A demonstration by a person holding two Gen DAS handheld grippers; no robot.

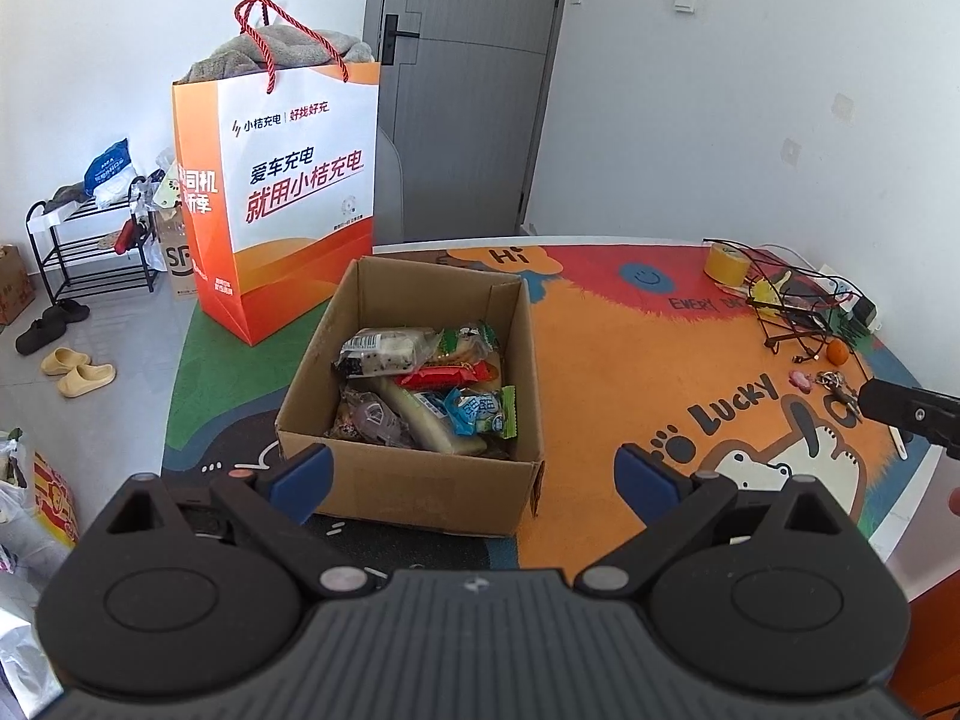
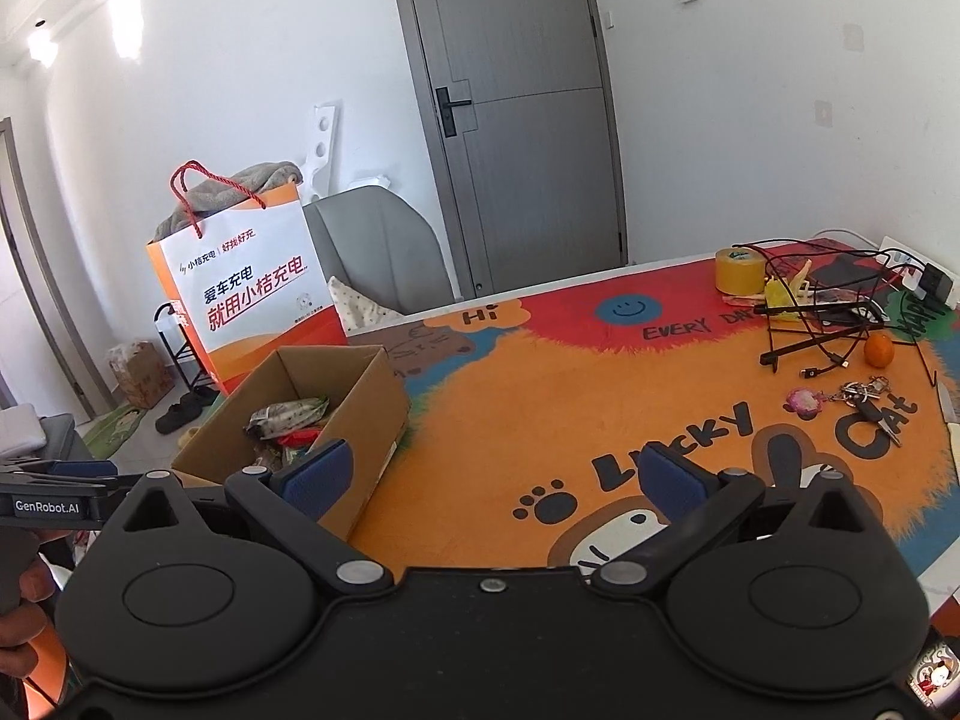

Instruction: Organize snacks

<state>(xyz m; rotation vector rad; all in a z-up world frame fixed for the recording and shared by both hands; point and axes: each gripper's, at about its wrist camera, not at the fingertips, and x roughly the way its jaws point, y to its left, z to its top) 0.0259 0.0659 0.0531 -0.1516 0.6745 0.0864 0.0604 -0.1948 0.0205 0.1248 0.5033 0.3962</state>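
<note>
A brown cardboard box (image 1: 414,468) sat on the table, its top flaps open. The box was square with stiff, flat walls. Inside lay a pile of snacks (image 1: 426,387) in shiny, crinkly plastic wrappers: a red packet (image 1: 447,373), a blue and green one (image 1: 483,413), a long pale one (image 1: 420,414) and a dark speckled one (image 1: 378,351). They lay jumbled on top of each other.

The left gripper (image 1: 474,477) hung above the near side of the box. Its two fingers, with soft-looking blue pads (image 1: 303,477), were spread wide apart and held nothing. The right gripper (image 2: 492,474) was held over the mat, to the right of the box. Its blue pads (image 2: 318,474) were wide apart too, with nothing between them.

The table wore a bright, fuzzy-looking mat (image 1: 600,360) in orange, red and green, with a cartoon animal and paw prints on it.

Just behind the box stood a tall orange and white paper bag (image 1: 282,192) with red rope handles. A grey fluffy cloth (image 1: 282,51) stuck out of its top.

At the far right of the table were a round roll of yellow tape (image 2: 741,270), a small round orange fruit (image 2: 879,351), some thin black wires (image 2: 822,324) and a bunch of keys (image 2: 864,396).
</note>
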